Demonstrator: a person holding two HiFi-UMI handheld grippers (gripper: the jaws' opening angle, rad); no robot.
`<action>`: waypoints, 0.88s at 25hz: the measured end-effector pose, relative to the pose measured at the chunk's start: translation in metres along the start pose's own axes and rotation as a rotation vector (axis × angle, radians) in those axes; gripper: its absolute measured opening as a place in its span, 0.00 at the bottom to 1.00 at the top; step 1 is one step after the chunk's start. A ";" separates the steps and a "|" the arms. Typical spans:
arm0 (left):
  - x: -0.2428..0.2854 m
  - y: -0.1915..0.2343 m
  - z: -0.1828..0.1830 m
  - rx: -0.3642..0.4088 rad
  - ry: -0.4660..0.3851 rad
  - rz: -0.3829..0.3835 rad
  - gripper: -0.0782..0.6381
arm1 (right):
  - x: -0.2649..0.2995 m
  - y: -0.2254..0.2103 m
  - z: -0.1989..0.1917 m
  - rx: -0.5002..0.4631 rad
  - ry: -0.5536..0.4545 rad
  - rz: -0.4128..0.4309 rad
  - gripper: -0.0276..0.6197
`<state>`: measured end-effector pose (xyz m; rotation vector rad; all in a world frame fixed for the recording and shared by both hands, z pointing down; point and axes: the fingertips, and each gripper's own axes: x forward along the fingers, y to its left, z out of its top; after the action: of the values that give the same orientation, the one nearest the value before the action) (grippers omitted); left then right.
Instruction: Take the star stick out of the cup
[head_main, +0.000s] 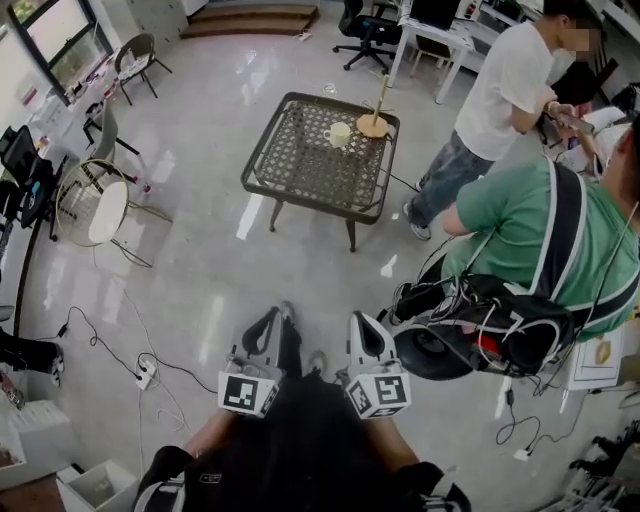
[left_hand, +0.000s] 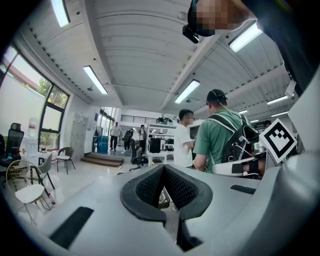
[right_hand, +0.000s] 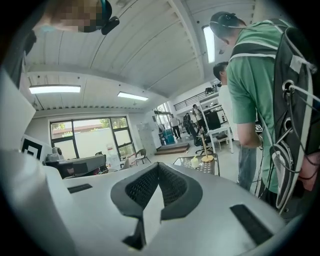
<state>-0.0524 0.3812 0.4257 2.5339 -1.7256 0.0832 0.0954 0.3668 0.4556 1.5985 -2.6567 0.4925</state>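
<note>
Left claw (head_main: 280, 315) and right claw (head_main: 358, 322) are both squeezed shut on nothing, well short of the tabletop (head_main: 300, 165) holding the cup (head_main: 340, 133) (star stick too tiny to spot), so walking closer and opening one probably comes first.

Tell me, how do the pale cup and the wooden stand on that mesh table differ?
The cup is pale and squat; the wooden stand is tan, a flat round base with a thin rod rising well above the cup. In the head view the cup sits left of the wooden stand. Both stand upright, close together, near the far right corner of the mesh table.
</note>
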 end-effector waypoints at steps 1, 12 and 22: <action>0.007 0.002 0.000 -0.004 -0.005 0.000 0.13 | 0.006 -0.003 -0.001 0.001 0.005 -0.002 0.06; 0.145 0.073 0.009 -0.004 0.000 -0.060 0.13 | 0.133 -0.048 0.037 -0.009 0.027 -0.059 0.06; 0.289 0.161 0.013 0.011 -0.023 -0.174 0.13 | 0.280 -0.083 0.071 -0.013 -0.001 -0.146 0.06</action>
<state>-0.0959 0.0533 0.4425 2.6900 -1.5080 0.0538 0.0432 0.0708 0.4553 1.7723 -2.5126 0.4688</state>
